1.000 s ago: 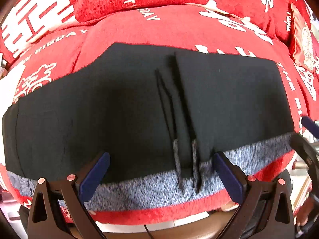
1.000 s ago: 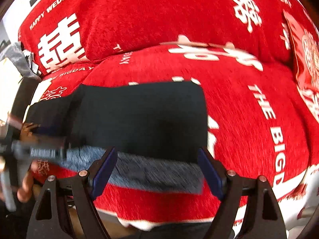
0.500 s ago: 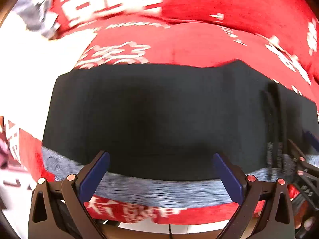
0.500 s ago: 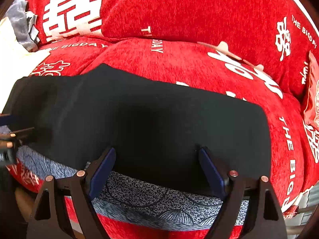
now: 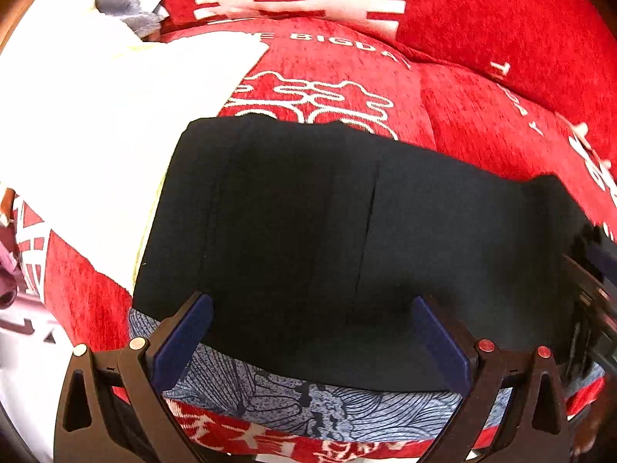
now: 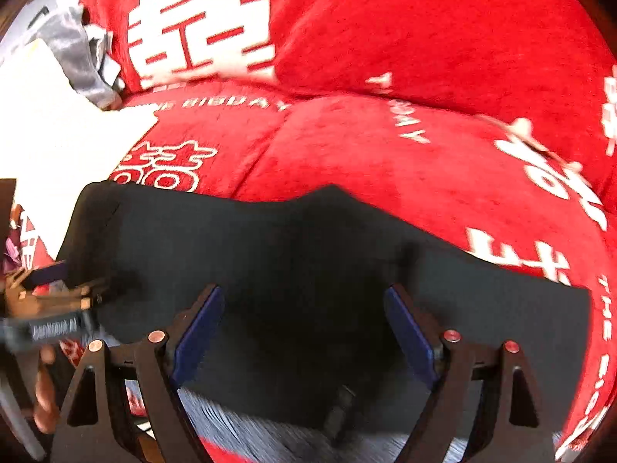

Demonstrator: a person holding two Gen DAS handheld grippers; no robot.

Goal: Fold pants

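The black pants (image 5: 327, 239) lie flat and folded lengthwise across the red sofa seat, on a blue-grey patterned cloth (image 5: 308, 401) at the front edge. They also show in the right wrist view (image 6: 308, 270). My left gripper (image 5: 312, 332) is open and empty, just above the near edge of the pants close to their left end. My right gripper (image 6: 304, 328) is open and empty over the near edge further right. The left gripper (image 6: 50, 308) shows at the left edge of the right wrist view, and the right gripper (image 5: 590, 281) at the right edge of the left wrist view.
A red sofa cover (image 6: 385, 146) with white lettering spreads under the pants, with back cushions (image 5: 501, 19) behind. A white cloth (image 5: 96, 135) lies left of the pants, partly under them. A grey garment (image 6: 77, 58) sits at the far left corner.
Both grippers have swept left along the pants. The drawstrings and right end have left the left wrist view, and the left end and white cloth have come in. Both stay open.
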